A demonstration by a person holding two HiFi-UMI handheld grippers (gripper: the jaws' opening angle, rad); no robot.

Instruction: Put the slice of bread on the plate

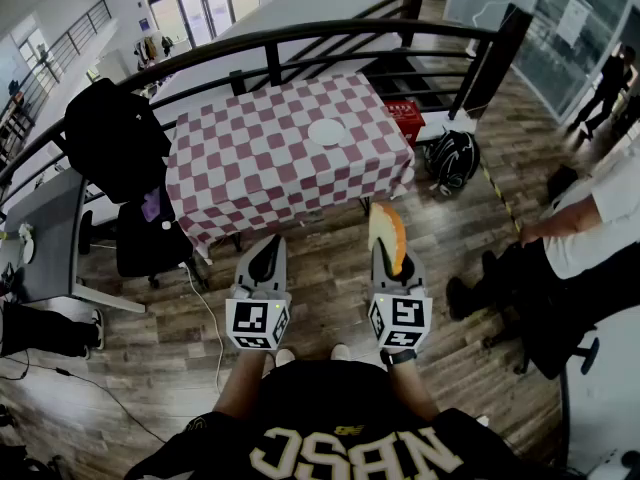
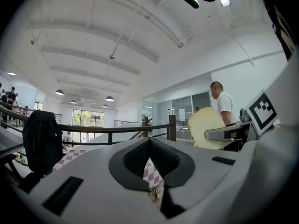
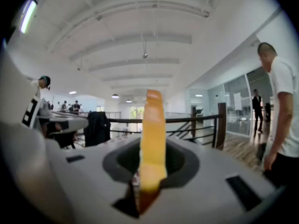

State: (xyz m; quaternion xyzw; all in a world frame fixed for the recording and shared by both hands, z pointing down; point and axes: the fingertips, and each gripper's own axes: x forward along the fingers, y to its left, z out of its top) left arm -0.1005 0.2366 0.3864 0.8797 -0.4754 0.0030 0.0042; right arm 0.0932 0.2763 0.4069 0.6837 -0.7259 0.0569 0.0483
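My right gripper (image 1: 389, 260) is shut on a slice of bread (image 1: 386, 234), held on edge with its orange crust up, over the wooden floor short of the table. The right gripper view shows the slice (image 3: 152, 139) standing upright between the jaws of that gripper (image 3: 148, 174). A small white plate (image 1: 329, 133) lies near the far right of the red-and-white checked table (image 1: 250, 158). Beside the slice, my left gripper (image 1: 266, 260) hangs with its tips together and nothing in them. From the left gripper view (image 2: 150, 168) the bread (image 2: 205, 125) shows at the right.
A black railing (image 1: 300, 38) runs behind the table. An office chair with a black jacket (image 1: 118, 138) stands at the table's left, next to a grey desk (image 1: 40, 238). A helmet (image 1: 452, 158) and a red box (image 1: 405, 118) lie on the floor at right, near a standing person (image 1: 590, 233).
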